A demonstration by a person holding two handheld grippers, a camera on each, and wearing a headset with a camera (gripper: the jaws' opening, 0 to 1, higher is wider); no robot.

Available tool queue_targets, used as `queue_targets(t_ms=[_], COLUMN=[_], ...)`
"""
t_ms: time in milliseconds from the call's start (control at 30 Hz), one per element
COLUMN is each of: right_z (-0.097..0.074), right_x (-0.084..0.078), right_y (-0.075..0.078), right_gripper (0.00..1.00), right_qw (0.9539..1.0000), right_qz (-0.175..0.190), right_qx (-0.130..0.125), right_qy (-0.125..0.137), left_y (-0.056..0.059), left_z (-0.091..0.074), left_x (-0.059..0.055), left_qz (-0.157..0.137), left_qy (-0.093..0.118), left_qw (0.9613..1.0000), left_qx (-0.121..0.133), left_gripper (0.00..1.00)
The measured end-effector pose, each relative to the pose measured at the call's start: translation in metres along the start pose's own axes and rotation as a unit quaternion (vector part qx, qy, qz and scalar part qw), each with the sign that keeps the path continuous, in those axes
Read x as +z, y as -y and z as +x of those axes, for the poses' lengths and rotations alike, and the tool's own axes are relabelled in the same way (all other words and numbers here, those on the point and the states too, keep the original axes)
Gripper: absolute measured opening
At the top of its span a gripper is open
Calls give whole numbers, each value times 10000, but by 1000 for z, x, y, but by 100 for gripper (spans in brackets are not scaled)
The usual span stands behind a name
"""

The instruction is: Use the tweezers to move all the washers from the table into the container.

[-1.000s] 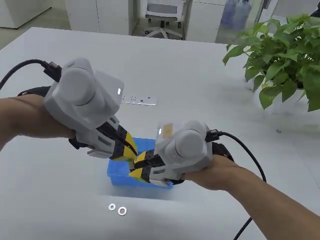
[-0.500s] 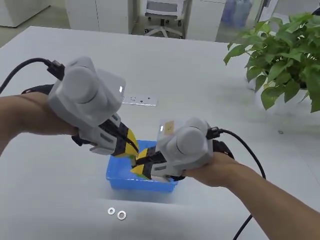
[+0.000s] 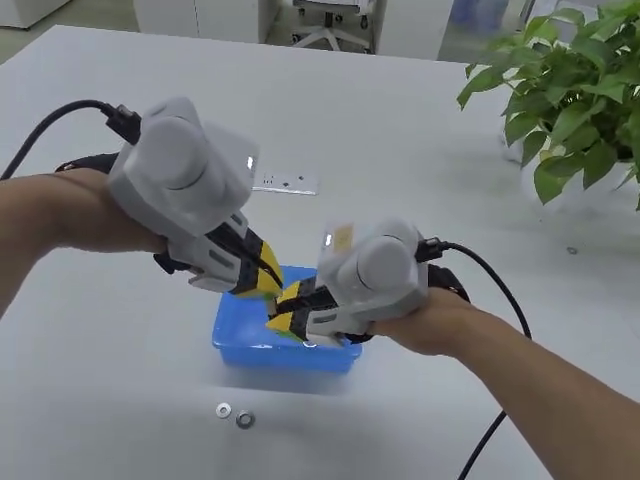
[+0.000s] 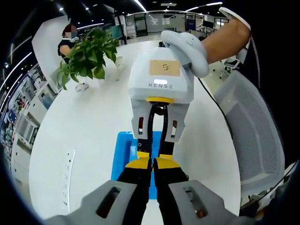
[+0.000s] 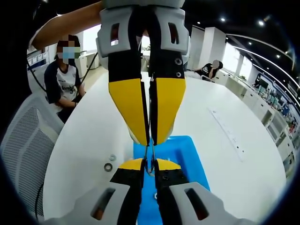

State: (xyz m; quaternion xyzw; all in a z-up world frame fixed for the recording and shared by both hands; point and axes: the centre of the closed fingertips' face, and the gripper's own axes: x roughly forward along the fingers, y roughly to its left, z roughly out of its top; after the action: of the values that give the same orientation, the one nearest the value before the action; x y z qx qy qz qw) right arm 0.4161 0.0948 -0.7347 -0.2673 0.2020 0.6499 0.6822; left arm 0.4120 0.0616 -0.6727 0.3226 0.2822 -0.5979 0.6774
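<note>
Your two grippers meet tip to tip over the blue rectangular plastic container. The left gripper and the right gripper, jaws drawn close, take up the room above it.

On the near side the white table lies open, apart from two small metal washers near the container's front wall. Beyond the container, a flat white power strip lies low. A leafy green potted plant stands well apart on your right. A black cable loops off the left gripper — mind it.
</note>
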Motion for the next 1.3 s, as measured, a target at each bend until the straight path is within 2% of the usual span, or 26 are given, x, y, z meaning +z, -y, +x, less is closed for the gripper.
queue_targets(t_ms=[800, 1300], right_z=[21, 26], right_x=[-30, -37], right_y=[13, 15], right_gripper=[10, 10], right_qw=[9996, 9995], right_qz=[127, 117], right_qx=[159, 190], right_qy=[-169, -240], left_y=[-15, -19], left_z=[29, 35], left_x=[-21, -27], left_qz=[-154, -184], left_qy=[62, 40], left_qw=[9998, 9998], left_qx=[-62, -30], left_gripper=[6, 6])
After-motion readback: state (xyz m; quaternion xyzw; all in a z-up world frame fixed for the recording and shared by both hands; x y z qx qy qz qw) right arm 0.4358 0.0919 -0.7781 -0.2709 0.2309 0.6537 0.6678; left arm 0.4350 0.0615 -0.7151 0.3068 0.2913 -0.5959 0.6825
